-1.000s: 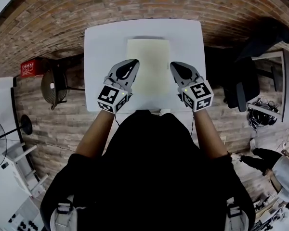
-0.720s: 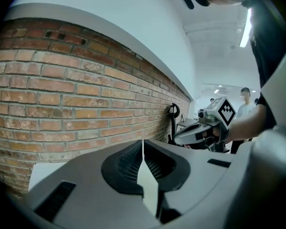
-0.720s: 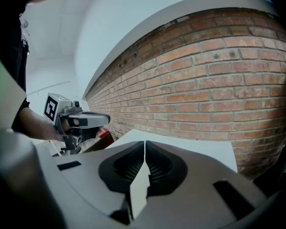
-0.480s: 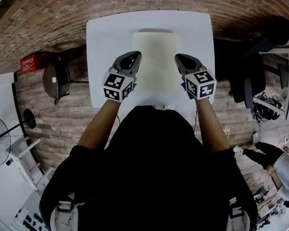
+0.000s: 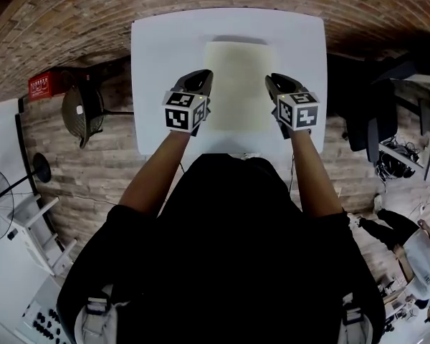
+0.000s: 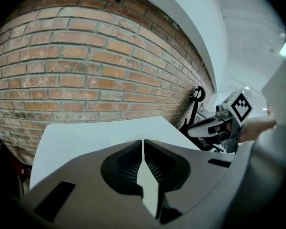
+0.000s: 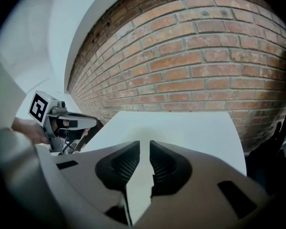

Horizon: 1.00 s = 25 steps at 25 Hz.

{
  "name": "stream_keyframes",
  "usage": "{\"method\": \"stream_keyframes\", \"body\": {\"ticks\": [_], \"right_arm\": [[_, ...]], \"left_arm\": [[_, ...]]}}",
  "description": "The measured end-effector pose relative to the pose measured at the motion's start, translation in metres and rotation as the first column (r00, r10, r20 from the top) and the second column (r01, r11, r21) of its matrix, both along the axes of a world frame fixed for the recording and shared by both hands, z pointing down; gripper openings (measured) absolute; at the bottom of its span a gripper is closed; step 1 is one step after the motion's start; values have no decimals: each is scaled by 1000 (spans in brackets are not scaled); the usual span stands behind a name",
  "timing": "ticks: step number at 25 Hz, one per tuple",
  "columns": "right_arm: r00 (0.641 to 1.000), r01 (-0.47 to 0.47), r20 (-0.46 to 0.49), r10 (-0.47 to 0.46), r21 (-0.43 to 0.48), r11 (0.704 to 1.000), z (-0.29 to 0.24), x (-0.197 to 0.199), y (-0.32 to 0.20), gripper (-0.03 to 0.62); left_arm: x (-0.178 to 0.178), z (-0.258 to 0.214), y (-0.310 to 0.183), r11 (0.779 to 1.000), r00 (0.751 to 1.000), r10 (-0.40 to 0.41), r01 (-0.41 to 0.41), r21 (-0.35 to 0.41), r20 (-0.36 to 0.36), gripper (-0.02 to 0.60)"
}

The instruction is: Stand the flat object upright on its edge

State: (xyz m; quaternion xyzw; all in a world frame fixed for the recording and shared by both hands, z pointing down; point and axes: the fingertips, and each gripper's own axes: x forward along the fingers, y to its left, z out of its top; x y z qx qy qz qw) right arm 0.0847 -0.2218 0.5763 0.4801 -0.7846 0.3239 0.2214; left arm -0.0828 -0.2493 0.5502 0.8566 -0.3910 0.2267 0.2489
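**Both grippers drop in beside the board, which lies flat**

The pale flat board [image 5: 238, 84] lies face down in the middle of the white table [image 5: 154, 49], long sides running near to far. It sits just as it did a second ago, with no edge lifted.

What has changed is the hands. Both grippers have sunk toward the tabletop and now tilt more steeply, so they look shorter from above. Their marker cubes were over the table's near edge. Now they sit further in, level with the near part of the board.

The left gripper [image 5: 202, 78] is at the board's left long side, its tip at about the board's edge. Its jaws are pressed together with nothing in them, as its own view [image 6: 142, 149] shows. Whether it touches the board I cannot tell.

The right gripper [image 5: 273, 82] mirrors it at the right long side. Its jaws [image 7: 144, 151] were closed and have just been opening. They now stand a narrow slit apart, with only bare pale surface showing through the gap.

Each gripper sees the other across the table, with a brick wall [image 7: 219, 56] behind.
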Motion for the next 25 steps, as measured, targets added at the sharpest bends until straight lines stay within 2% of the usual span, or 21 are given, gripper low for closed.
{"method": "stream_keyframes", "body": {"ticks": [4, 9, 11, 13, 18, 22, 25], "right_arm": [[999, -33, -21, 32, -54, 998, 18, 5, -6, 87], [994, -82, -83, 76, -77, 994, 32, 15, -15, 119], [991, -95, -104, 85, -94, 991, 41, 18, -18, 145], [988, -107, -121, 93, -114, 988, 50, 21, -20, 158], [984, -142, -131, 117, -200, 969, 80, 30, -21, 185], [983, -166, -114, 142, -248, 954, 95, 36, -23, 226], [984, -175, -85, 158, -268, 947, 102, 35, -27, 247]], "left_arm": [[-5, 21, -7, 998, 1000, -22, 23, -63, 23, 25], [-9, 42, -14, 991, 998, -49, 53, -127, 35, 26], [-11, 50, -17, 987, 997, -59, 65, -147, 45, 54], [-11, 57, -21, 983, 996, -63, 71, -167, 56, 107], [-10, 75, -28, 976, 995, -59, 74, -204, 78, 143], [-5, 112, -32, 965, 997, -80, 81, -250, 16, 173], [-12, 107, -35, 952, 993, -91, 110, -286, 80, 206]]}}
